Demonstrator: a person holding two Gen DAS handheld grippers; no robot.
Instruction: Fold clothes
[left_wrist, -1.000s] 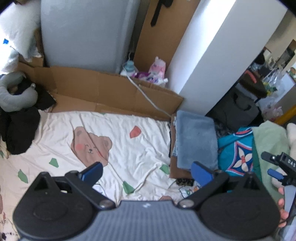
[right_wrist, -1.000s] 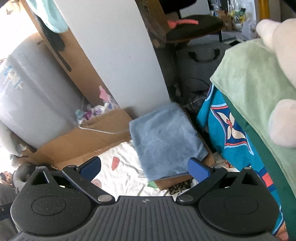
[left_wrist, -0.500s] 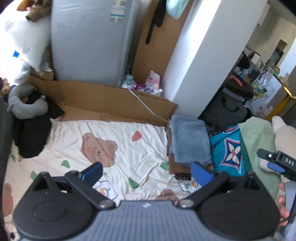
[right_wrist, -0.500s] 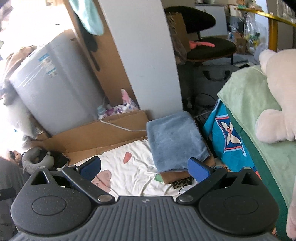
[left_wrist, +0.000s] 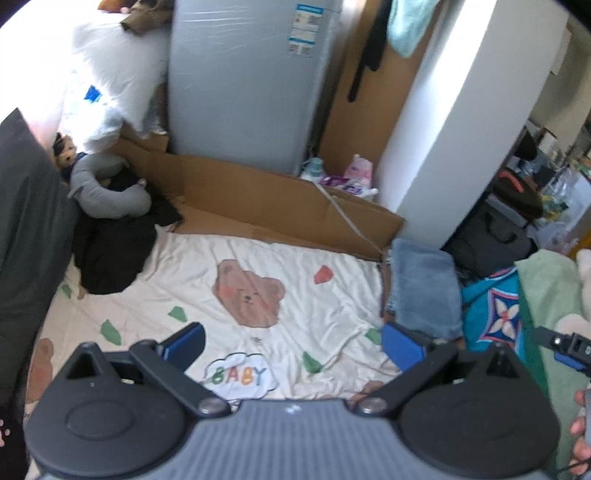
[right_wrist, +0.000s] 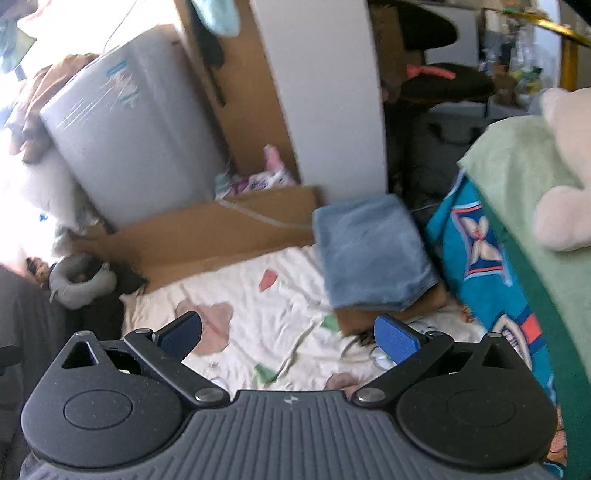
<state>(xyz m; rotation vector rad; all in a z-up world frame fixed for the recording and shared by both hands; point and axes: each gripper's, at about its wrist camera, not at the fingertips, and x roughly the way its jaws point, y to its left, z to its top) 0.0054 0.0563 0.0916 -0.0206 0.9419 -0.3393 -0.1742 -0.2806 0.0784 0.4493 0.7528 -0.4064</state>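
Status: both grippers idle, nothing gripped. Left gripper (left_wrist: 293, 345) has its blue pads spread wide and empty, hanging above the cream bear-print sheet (left_wrist: 280, 258) that covers the middle of the left wrist frame. Right gripper (right_wrist: 288, 338) is the same: pads apart, nothing between them, sheet (right_wrist: 266, 310) below.

Done so far, judging from the layout: one folded blue towel (left_wrist: 423, 288) sits squared off at centre right of the left view, on top of what looks like a brown folded item on the cardboard edge. In the right wrist view the same towel (right_wrist: 369, 254) is right of centre, with the brown layer (right_wrist: 384, 314) showing under its lower edge. That looks like a finished stack.

Left to do, as a guess: a dark garment pile (left_wrist: 110, 251) lies crumpled at the left of the left view, just below a grey neck pillow (left_wrist: 107, 192). It's unfolded and is probably next. The sheet's working area is bare, so no piece is staged for folding yet.

Not task items, I think: the teal patterned blanket (right_wrist: 476, 251) and green cover (right_wrist: 517, 177) at right, with a plush toy (right_wrist: 561, 206) on top. The grey appliance (left_wrist: 243, 81) and flattened cardboard (left_wrist: 266, 206) are at the back. The right view is motion-blurred, so detail there is soft.

Next move needs a reach to the far left for the dark pile.
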